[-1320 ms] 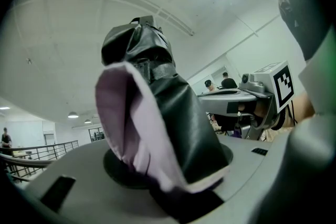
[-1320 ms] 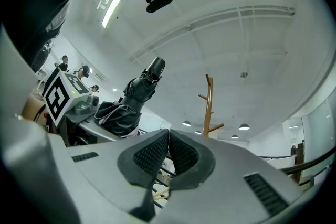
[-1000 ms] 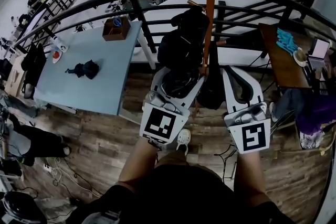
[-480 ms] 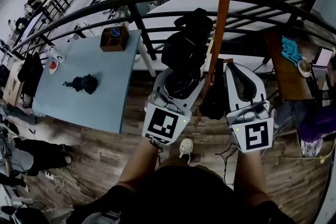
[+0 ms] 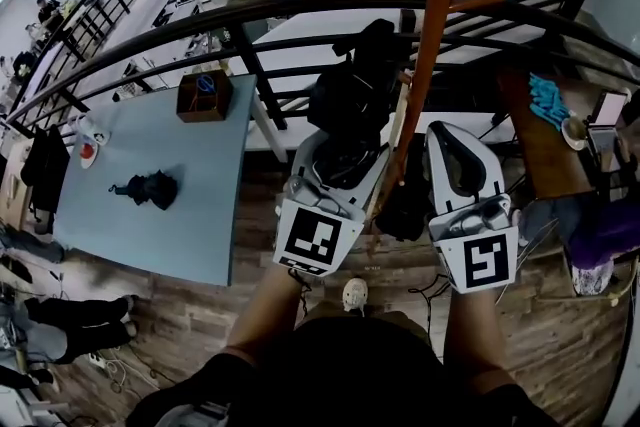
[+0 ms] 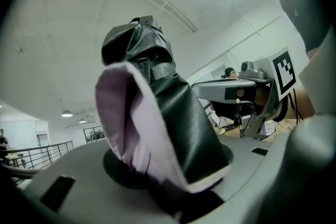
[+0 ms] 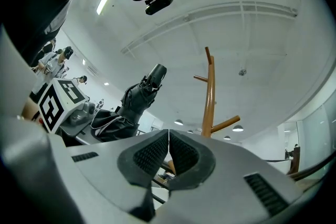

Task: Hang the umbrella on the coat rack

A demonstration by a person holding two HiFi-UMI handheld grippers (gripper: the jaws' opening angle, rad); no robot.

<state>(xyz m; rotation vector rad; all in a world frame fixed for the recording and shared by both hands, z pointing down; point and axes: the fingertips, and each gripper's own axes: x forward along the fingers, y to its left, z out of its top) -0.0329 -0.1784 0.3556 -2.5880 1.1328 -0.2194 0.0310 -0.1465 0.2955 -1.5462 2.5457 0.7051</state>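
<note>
A blue table (image 5: 190, 175) is standing off to the left, beside a dark railing (image 5: 150, 40). At centre, the left gripper (image 5: 343, 143) is clamping its jaws on a folded black umbrella (image 5: 355, 85), whose bundled canopy is sticking out ahead of them, close beside the pole of the orange wooden coat rack (image 5: 430, 45). The pole is rising between the two grippers. To its right, the right gripper (image 7: 168, 150) is keeping its jaws pressed together, pad against pad.

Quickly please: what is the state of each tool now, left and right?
Left tool: closed on the umbrella.
Right tool: closed, holding nothing.
</note>
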